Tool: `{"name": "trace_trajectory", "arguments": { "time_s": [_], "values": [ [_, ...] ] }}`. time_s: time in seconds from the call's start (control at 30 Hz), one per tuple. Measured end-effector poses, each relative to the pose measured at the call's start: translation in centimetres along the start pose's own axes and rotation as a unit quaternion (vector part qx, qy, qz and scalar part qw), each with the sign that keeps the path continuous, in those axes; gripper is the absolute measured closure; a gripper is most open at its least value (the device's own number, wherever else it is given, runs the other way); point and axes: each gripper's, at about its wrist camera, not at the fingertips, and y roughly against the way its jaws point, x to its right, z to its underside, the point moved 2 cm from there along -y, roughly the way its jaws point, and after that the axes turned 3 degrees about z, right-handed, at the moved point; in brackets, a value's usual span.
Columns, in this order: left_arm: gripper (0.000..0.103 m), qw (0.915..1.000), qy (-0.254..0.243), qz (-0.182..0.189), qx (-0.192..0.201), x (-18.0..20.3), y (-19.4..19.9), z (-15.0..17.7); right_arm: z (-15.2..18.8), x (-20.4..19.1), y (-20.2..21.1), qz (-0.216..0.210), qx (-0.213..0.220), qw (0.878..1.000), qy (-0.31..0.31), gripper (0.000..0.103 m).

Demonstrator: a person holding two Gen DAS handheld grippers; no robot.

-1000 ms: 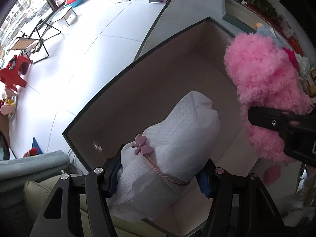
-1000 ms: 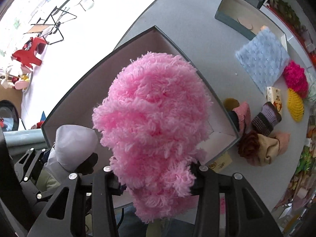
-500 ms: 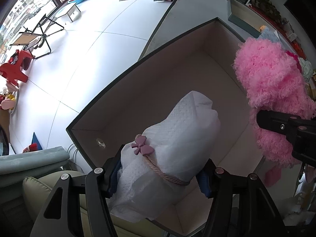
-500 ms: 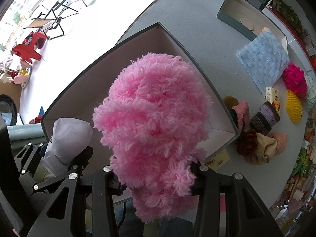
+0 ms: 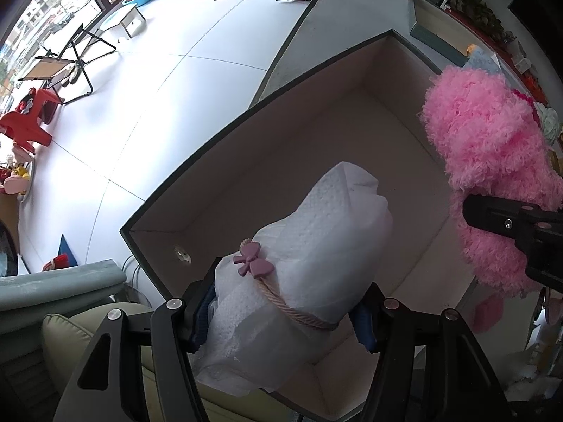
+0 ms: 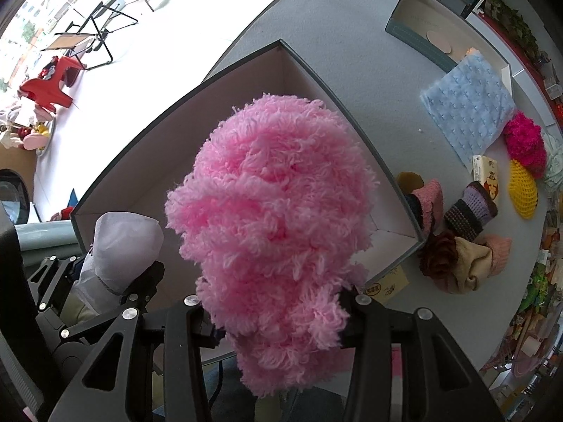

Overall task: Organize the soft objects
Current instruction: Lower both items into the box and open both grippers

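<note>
Bundle (image 5: 316,263) left of fluffy item (image 6: 274,218), both above box (image 5: 316,133).

grey table (image 6: 359,70) bearing open box (image 6: 404,193), blue cloth (image 6: 468,112), knitted pieces (image 6: 471,211).

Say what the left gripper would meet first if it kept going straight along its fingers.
Probably the bare floor of the open box. The left gripper, shut on the white bundle, points down into it; nothing else shows in the way, though depth is unclear.
</note>
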Motion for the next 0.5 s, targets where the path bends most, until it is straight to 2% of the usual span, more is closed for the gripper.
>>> {"name": "trace_trajectory", "arguments": {
  "time_s": [0.2,0.3,0.33,0.37,0.4,0.43,0.47,0.5],
  "values": [
    [0.039,1.0,0.004,-0.008,0.004,0.01,0.11,-0.15,-0.13,-0.07,-0.01,0.0,0.001,1.0,0.003,0.055],
    [0.032,0.9999,0.009,-0.011,0.004,-0.1,-0.04,-0.16,-0.25,-0.09,0.06,0.001,0.002,1.0,0.006,0.055],
    [0.025,0.9999,0.011,-0.012,0.002,-0.18,-0.11,-0.16,-0.26,-0.1,0.11,0.001,0.003,1.0,0.006,0.055],
    [0.019,0.9998,0.014,-0.012,0.0,-0.29,-0.22,-0.14,-0.28,-0.14,0.17,0.0,0.002,1.0,0.007,0.05],
    [0.007,0.9999,0.015,-0.007,-0.003,-0.36,-0.35,-0.13,-0.29,-0.09,0.22,-0.004,0.002,1.0,0.007,0.045],
    [0.0,0.9998,0.017,-0.001,-0.006,-0.42,-0.47,-0.11,-0.29,-0.03,0.32,-0.006,0.004,1.0,0.005,0.032],
    [0.0,0.9998,0.018,0.001,-0.006,-0.46,-0.5,-0.07,-0.27,0.16,0.46,-0.009,0.008,1.0,0.001,0.018],
    [0.0,0.9998,0.018,0.003,-0.007,-0.46,-0.55,-0.05,-0.27,0.33,0.62,-0.011,0.012,1.0,-0.003,0.013]
  ]
}}
